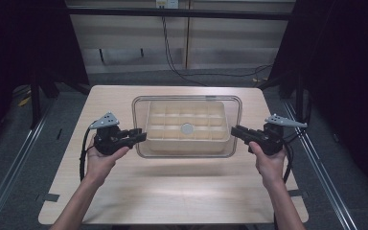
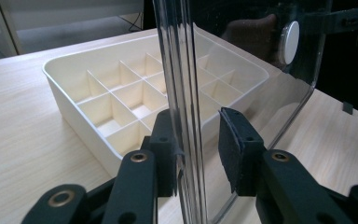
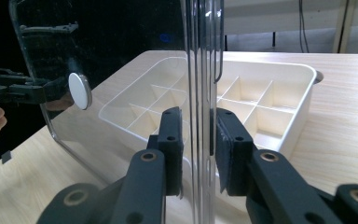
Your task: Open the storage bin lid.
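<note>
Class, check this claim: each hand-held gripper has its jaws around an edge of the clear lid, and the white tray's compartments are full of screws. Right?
Not quite. The white tray has empty compartments, as the left gripper view shows. The rest holds: the left hand-held gripper and the right hand-held gripper each straddle an edge of the clear lid.

Wooden table point(image 1: 172, 191), grey floor point(image 1: 24, 163) — black cable point(image 1: 172, 57) behind

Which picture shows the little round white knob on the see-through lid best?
The left gripper view: the knob is close, bright against the dark behind the clear lid. The right gripper view shows the knob clearly too, side-on, near the picture's left. In the high view it is a small pale dot over the divided tray.
</note>
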Motion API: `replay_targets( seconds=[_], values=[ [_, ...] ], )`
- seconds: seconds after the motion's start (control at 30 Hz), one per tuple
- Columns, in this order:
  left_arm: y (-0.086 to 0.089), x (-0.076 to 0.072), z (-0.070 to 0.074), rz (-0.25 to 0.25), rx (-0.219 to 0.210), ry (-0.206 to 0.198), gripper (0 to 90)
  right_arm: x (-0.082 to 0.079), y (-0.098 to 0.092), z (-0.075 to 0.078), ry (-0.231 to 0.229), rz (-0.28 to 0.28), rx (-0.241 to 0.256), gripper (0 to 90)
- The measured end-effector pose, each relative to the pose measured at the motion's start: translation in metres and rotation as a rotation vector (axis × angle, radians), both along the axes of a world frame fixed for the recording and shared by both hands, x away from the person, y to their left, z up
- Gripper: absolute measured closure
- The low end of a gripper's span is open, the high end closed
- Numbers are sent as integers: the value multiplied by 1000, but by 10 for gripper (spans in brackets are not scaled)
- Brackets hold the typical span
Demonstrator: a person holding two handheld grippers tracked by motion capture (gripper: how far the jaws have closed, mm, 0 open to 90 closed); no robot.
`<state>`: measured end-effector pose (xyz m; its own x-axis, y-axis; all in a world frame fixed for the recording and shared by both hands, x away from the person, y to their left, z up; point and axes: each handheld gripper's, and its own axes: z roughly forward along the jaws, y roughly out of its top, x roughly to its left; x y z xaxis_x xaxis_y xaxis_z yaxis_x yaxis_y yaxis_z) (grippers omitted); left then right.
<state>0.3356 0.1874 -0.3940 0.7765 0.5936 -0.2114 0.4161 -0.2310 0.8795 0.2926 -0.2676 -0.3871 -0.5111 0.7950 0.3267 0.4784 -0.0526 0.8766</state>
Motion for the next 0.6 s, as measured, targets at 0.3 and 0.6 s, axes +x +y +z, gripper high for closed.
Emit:
replay_targets(
  seconds=[0.3, 0.6],
  values=[
    [-2, -8, -4, -11, 19, 8, 683, -11, -2, -6, 16, 4, -6, 741],
    [1, -18, -4, -24, 29, 2, 686, -22, 0, -8, 12, 3, -13, 740]
  ],
)
